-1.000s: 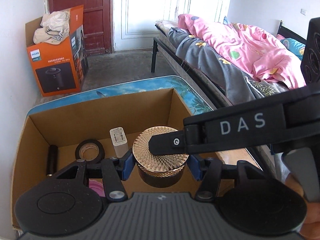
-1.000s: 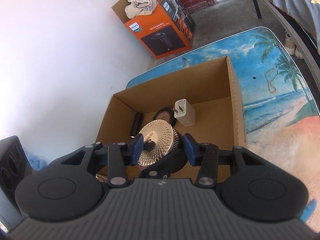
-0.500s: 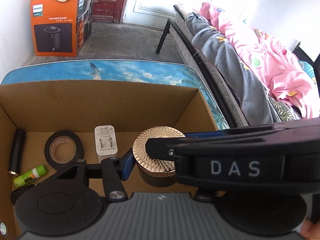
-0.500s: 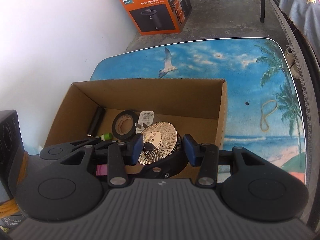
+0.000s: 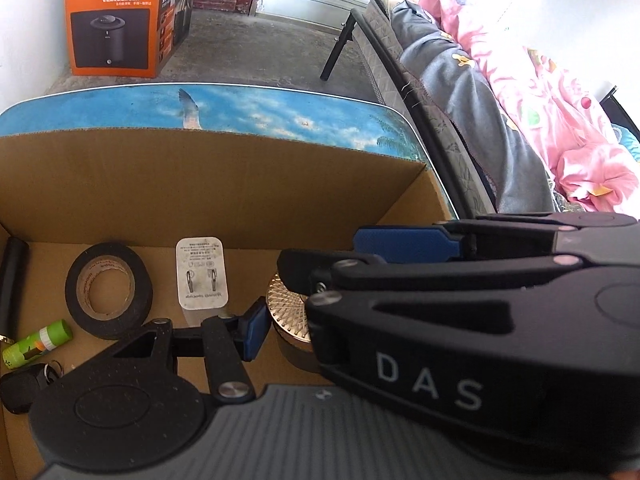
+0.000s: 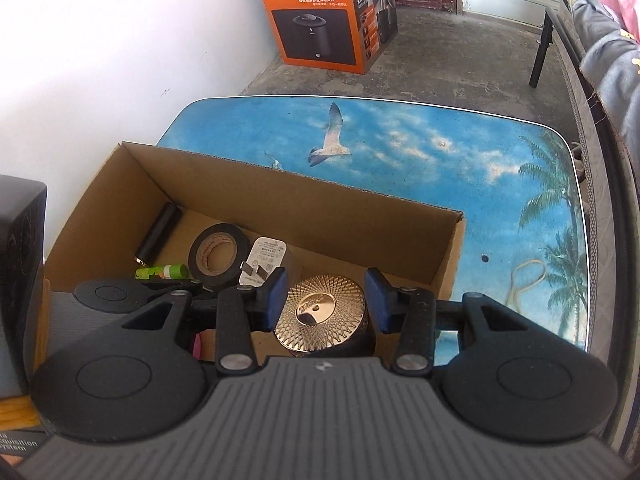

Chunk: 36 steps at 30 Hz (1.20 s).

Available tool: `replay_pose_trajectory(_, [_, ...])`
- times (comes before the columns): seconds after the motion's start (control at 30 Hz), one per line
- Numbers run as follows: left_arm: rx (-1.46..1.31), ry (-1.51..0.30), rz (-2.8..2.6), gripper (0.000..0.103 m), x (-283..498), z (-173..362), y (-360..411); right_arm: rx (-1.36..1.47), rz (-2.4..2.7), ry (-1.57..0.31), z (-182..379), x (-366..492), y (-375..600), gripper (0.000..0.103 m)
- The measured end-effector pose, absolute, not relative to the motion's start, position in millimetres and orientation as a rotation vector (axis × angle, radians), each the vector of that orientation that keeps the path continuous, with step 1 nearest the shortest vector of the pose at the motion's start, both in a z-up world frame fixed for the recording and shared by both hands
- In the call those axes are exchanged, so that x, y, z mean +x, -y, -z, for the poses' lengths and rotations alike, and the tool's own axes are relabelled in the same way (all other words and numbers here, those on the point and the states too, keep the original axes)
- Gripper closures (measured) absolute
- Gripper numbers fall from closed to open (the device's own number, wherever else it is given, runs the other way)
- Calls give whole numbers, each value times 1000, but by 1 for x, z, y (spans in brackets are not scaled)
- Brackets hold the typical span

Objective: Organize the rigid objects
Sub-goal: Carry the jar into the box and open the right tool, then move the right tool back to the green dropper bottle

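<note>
A dark jar with a gold patterned lid point(image 5: 289, 312) point(image 6: 320, 316) stands low in the right part of the cardboard box point(image 5: 200, 184) point(image 6: 320, 208). My left gripper point(image 5: 298, 340) is shut on the jar's body; only its left blue pad point(image 5: 252, 332) shows, against the jar's side. My right gripper point(image 6: 326, 300) point(image 5: 320, 252) hangs just over the lid, and its jaws are closing. The lid shows between its blue pads, with a small gap at the right pad point(image 6: 376, 300), so they do not press on it.
Also in the box lie a black tape roll point(image 5: 108, 292), a white charger point(image 5: 202, 272), a black cylinder point(image 5: 14, 280), a green stick point(image 5: 38, 344) and a black key fob point(image 5: 24, 388). The box sits on a beach-print table point(image 6: 400, 152). A bed point(image 5: 500, 100) stands at the right.
Both grippers have sunk into the box with the jar and rolled. The box floor and its other items now show to the left of the jar.
</note>
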<state>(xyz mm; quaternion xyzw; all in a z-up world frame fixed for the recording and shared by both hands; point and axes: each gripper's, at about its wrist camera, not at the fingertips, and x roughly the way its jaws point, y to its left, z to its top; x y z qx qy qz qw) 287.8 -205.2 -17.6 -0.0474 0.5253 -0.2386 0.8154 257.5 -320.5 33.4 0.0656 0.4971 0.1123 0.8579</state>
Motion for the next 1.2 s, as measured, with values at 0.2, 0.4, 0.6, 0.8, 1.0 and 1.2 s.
replay_pose_trajectory(0.2, [-100,-1156,505,45,289,21,205,123,-232,-1027,-33,258,319,62])
replay_pose_trajectory(0.4, [-105,-1159,524,45,288,21,206,158,-236,-1006,-33,256,324,62])
replay_pose_trajectory(0.6, [-120,-1114,545,43,275,10,203,231,-238,-938,-52,237,333,62])
replay_pose_trajectory(0.8, [-111,-990,605,34,235,-29,188,353,-273,-789,-102,186,344,61])
replay_pose_trajectory(1.0, [-63,-859,671,24,176,-69,161,446,-310,-643,-142,116,349,61])
replay_pose_trajectory(1.2, [-3,-769,729,16,115,-82,129,521,-346,-566,-147,46,335,60])
